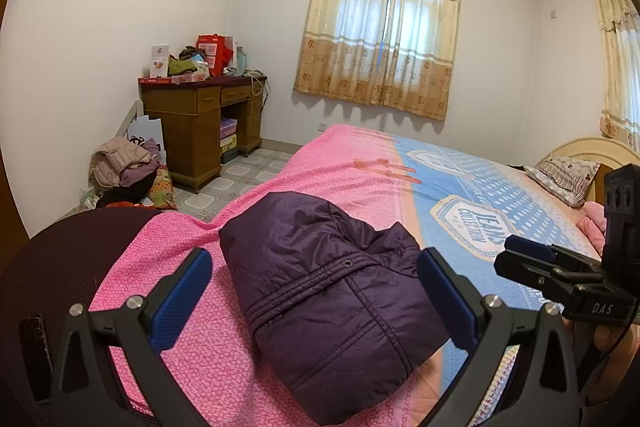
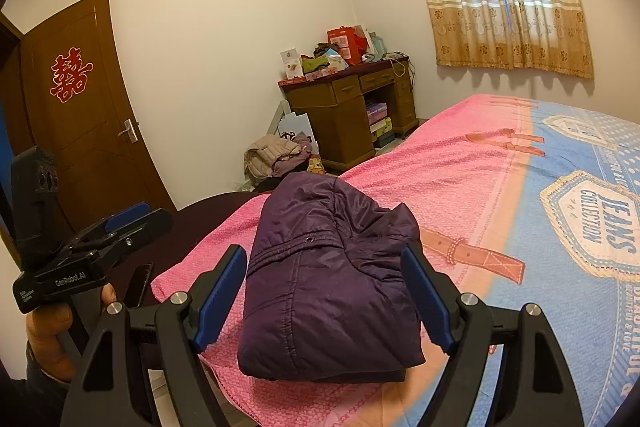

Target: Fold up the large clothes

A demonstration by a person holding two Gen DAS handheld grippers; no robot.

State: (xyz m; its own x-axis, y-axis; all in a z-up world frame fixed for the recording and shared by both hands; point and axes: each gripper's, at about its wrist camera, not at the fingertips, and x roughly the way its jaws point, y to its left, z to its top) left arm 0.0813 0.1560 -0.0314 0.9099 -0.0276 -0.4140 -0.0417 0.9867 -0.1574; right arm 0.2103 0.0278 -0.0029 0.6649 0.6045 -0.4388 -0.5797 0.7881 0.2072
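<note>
**Caller:** Your purple padded jacket [image 1: 332, 303] sits folded into a compact bundle on the pink end of the bed cover [image 1: 192, 355], close to the near edge of the bed. From the right wrist view it reads the same: the bundle [image 2: 332, 291] lies flat on the pink part, with the blue "Jeans Collection" print off to its right.

**Spotter:** And your left gripper [image 1: 316, 297]? Fingers spread wide, blue pads either side of the bundle, nothing pinched between them. Whether the pads touch the fabric, I cannot tell.

**Caller:** Right gripper [image 2: 330, 293] is the same story. Jaws apart, framing the jacket, holding nothing.

**Spotter:** You can see each tool from the other camera, too. The right one [image 1: 532, 259] shows at the right edge of the left view, over the blue part of the cover. The left one [image 2: 120, 227] shows at the left of the right view, beside the bed, your hand [image 2: 52, 339] wrapped around its handle.

**Caller:** Behind it all: a wooden desk [image 1: 200, 123] piled with boxes and bags against the far wall, a heap of clothes [image 1: 124, 163] on the floor just beside it, patterned curtains [image 1: 380, 27] drawn across the window.

**Spotter:** Brown door [image 2: 80, 115] with a red paper emblem at your left, and a pillow [image 1: 564, 177] up at the headboard.
</note>
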